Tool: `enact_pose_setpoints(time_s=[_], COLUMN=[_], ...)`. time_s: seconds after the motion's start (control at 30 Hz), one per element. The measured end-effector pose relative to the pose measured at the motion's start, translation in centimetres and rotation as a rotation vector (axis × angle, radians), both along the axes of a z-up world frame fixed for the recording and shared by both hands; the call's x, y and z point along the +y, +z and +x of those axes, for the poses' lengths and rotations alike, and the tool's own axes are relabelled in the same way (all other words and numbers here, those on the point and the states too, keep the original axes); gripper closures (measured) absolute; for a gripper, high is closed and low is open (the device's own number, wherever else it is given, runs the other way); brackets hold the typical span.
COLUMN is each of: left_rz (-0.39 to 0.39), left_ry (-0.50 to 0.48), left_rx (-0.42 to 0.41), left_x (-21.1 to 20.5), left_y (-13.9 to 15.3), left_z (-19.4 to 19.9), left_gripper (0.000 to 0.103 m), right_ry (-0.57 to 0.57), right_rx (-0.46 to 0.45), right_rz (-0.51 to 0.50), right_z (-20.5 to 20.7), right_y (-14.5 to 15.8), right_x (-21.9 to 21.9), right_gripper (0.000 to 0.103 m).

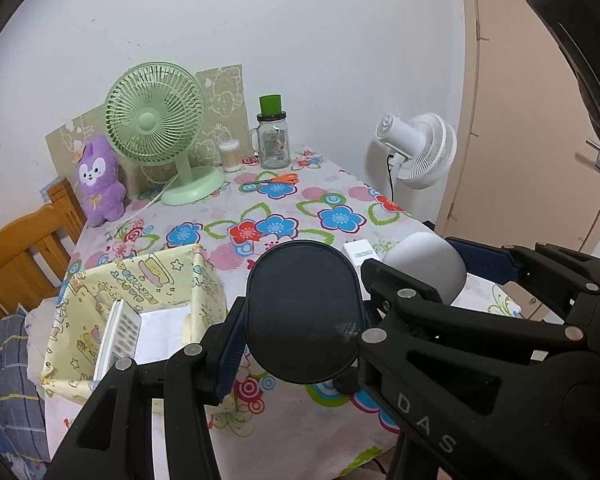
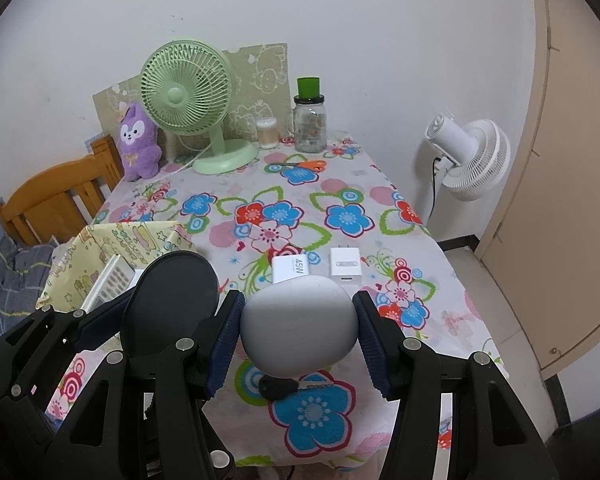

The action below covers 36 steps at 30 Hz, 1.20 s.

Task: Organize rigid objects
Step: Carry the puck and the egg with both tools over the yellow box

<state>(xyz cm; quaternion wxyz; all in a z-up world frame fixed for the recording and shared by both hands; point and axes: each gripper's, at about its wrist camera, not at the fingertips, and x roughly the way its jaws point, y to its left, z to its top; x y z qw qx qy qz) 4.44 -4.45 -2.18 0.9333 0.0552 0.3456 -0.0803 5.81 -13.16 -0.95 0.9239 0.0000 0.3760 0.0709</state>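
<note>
My left gripper (image 1: 300, 316) is shut on a dark oval case (image 1: 302, 314), held above the table beside a yellow patterned box (image 1: 140, 280). The case also shows in the right wrist view (image 2: 172, 300). My right gripper (image 2: 298, 328) is shut on a light grey rounded case (image 2: 300, 322), held above the table's front part; it also shows in the left wrist view (image 1: 428, 268). Two white chargers (image 2: 290, 268) (image 2: 344, 266) lie on the flowered tablecloth (image 2: 340, 184) just beyond it. A white keypad-like device (image 1: 122, 332) stands inside the box.
At the table's far end stand a green desk fan (image 2: 188, 96), a purple plush (image 2: 138, 144), a cotton swab tub (image 2: 267, 132), a glass jar with a green cap (image 2: 310, 120) and orange scissors (image 2: 304, 166). A small black object (image 2: 278, 388) lies below the grey case. A white floor fan (image 2: 472, 160) stands right, a wooden chair (image 2: 56, 200) left.
</note>
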Motion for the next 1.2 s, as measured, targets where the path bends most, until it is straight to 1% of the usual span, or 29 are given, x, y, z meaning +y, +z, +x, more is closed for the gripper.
enact_pose_setpoints(time_s=[0.27,0.67,1.2], left_rz=[-0.001,0.006,-0.007], left_ry=[-0.003,0.014,0.038], left_rx=[0.001,0.015,0.024], left_x=[1.2,4.2,7.8], left_y=[0.3,0.5,0.4], left_z=[0.5,1.7,2.6], left_gripper=[0.047,0.047,0.047], right_ry=[-0.005,0.010,0.037], right_rx=[-0.004,0.015,0.026], right_rz=[-0.003,0.005,-0.008], right_z=[0.4,1.8,3.1], right_y=[0.3,0.4,0.5], right_x=[1.4,4.5,8.1], right_gripper=[0.045,0.045,0.044])
